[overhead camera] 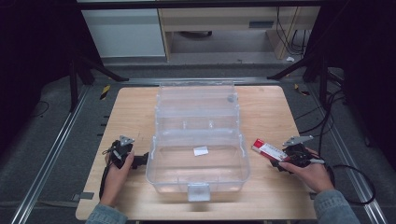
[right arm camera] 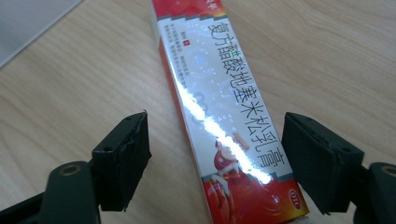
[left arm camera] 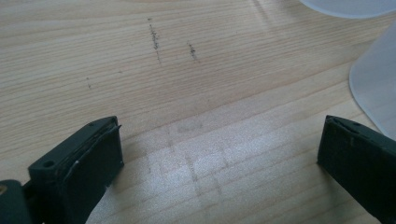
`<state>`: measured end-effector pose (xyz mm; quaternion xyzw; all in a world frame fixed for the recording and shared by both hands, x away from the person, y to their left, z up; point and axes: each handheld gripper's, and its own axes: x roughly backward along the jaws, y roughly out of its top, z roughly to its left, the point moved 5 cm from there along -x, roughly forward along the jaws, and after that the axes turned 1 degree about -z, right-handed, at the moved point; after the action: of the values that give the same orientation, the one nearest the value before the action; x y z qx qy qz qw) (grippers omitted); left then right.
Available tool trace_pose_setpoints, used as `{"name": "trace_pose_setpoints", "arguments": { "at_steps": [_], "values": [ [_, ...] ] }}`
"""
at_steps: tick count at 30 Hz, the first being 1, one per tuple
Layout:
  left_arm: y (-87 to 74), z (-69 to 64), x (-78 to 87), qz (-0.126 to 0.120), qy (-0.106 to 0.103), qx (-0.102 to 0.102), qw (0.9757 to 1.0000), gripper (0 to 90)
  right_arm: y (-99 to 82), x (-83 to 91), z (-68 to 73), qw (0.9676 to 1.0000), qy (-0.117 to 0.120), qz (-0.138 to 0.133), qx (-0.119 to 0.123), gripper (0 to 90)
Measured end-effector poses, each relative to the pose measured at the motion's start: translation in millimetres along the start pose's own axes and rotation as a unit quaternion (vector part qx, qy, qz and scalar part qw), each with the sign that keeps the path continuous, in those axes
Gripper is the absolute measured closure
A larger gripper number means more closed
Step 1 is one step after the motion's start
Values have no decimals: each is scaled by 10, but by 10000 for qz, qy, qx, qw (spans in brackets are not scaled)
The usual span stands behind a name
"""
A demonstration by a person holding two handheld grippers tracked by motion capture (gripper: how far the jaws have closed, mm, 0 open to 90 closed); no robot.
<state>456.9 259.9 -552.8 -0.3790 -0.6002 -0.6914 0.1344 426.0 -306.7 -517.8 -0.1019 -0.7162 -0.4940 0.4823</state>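
A: Two sets of tongs in play, and the clear bin (overhead camera: 198,154) is our landmark. Nearest us, just right of the bin, the right tongs (right arm camera: 215,154) straddle a red-and-white carton (right arm camera: 224,107), jaws apart on either side of it, pads not pressing yet.

B: So no grip?

A: None I can see. There's bare wood between each pad and the carton's long edges. The carton lies flat on the surface (overhead camera: 280,196), just beside the bin's right wall, one end pointing toward the bin.

B: How will it handle?

A: Light, I'd judge, a thin cardboard sleeve in glossy film, so slippery and easy to crush. Best taken across the narrow width, near the close end where the jaws already stand, squeezing gently so the sides don't buckle.

B: And the other hand?

A: Left of the bin, the left tongs (left arm camera: 219,158) sit released, jaws wide over bare wood, nothing between them, the bin's frosted corner just off to one side.

B: Further out?

A: Behind the bin's open tub, its lid (overhead camera: 196,100) stands tipped back, far side of the surface.
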Motion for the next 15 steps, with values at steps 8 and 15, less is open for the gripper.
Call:
{"name": "trace_pose_setpoints", "arguments": {
  "at_steps": [8, 15],
  "values": [
    [2, -8, -2, -6, -21, -21, 10000, 0, -131, 87, 251, 10000, 7, 13, 21, 292],
    [3, -11, -4, -9, -33, -29, 10000, 0, -152, 197, 421, 9998, -67, 114, -115, 323]
  ]
}}
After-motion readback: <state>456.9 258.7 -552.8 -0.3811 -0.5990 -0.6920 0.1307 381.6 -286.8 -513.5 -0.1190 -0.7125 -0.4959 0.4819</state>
